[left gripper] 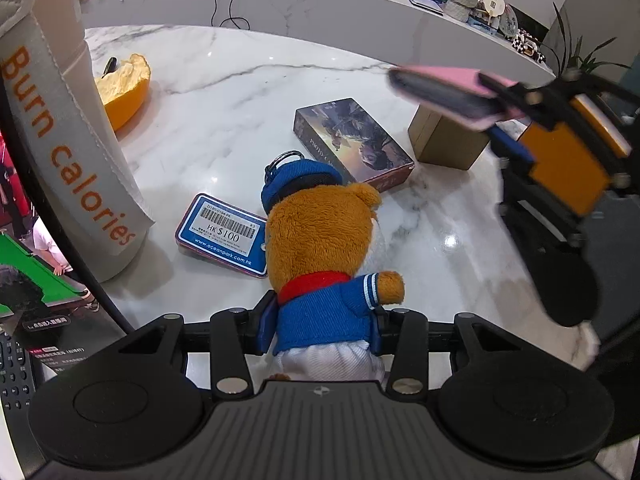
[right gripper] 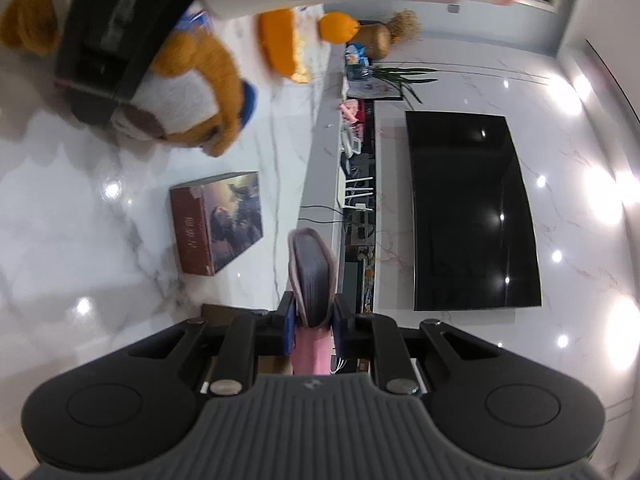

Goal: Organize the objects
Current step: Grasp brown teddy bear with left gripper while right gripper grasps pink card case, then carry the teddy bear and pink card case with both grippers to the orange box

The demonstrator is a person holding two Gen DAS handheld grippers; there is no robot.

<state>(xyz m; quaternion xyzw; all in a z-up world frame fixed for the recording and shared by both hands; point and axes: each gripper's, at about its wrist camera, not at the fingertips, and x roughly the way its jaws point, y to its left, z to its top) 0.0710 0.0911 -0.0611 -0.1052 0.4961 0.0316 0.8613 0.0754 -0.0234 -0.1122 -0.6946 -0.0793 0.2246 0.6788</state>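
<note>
On the marble table (left gripper: 224, 120), my left gripper (left gripper: 324, 328) is clamped around the bear (left gripper: 324, 248); my right gripper (right gripper: 314, 324) pinches the pink notebook (right gripper: 312, 272) aloft. I'd carry the notebook level, clear of the picture box (left gripper: 352, 140).

"Burn calories" on grey strap (left gripper: 76, 152); "HK $100", "www.oceanpark.com.hk" on tag (left gripper: 224, 236).

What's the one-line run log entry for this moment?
left gripper: shut on brown plush bear | right gripper: shut on pink notebook | both above white marble table
</note>
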